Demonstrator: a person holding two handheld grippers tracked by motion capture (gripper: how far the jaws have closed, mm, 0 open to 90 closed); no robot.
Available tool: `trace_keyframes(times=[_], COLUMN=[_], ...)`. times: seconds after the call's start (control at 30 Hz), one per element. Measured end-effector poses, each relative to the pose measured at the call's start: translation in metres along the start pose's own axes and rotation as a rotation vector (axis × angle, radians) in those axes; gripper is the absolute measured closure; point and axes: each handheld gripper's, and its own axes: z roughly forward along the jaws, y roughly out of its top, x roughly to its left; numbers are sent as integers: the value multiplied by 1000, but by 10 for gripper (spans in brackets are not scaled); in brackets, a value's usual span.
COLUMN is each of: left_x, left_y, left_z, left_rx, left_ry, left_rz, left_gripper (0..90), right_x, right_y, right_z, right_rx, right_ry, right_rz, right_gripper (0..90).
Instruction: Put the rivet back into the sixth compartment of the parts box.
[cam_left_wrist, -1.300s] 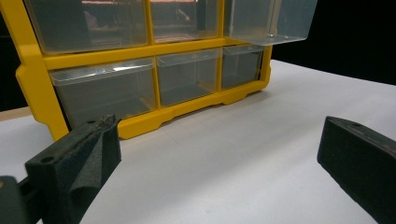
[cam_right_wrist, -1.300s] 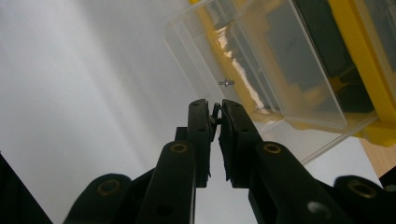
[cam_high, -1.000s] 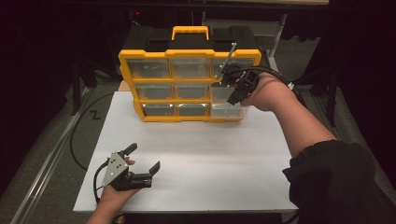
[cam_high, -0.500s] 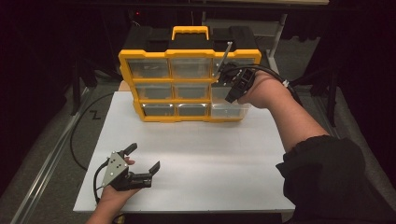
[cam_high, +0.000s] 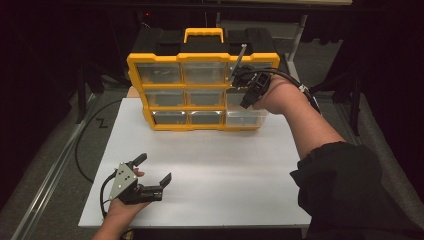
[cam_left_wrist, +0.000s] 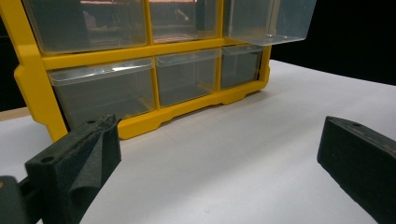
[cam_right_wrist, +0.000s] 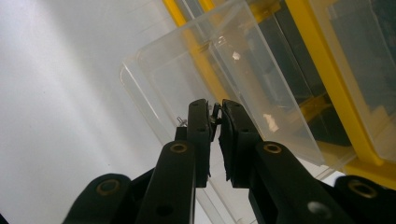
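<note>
right claw (cam_right_wrist: 214, 116) clenched on a small metal part above the pulled-out clear drawer (cam_right_wrist: 219, 70) of the yellow organizer (cam_high: 200, 90) | lower well inside before releasing | left claw (cam_high: 152, 175) released, idle on surface (cam_high: 225, 170)

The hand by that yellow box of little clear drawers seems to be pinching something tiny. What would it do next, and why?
Probably lower the right gripper slightly and let go. Its jaws are nearly shut on a small metal piece, poised over the pulled-out clear drawer of the yellow organizer. The left gripper rests open on the table.
</note>
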Motion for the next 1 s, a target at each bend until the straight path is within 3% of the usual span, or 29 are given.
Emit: trace_keyframes(times=[0.33,0.47,0.67,1.0], left_x=[0,0,0,0], left_y=[0,0,0,0], left_z=[0,0,0,0], left_rx=[-4,-3,0,2], left_ry=[0,-1,-1,-4], left_rz=[-2,-1,1,3], left_gripper=[3,3,3,3], right_x=[-2,-4,-3,12], right_y=[3,1,-7,-20], right_z=[3,-3,-11,-18], right_rx=[-3,-33,-37,-37], right_ry=[-12,1,5,-7], right_rz=[15,35,36,22], right_gripper=[827,664,538,375])
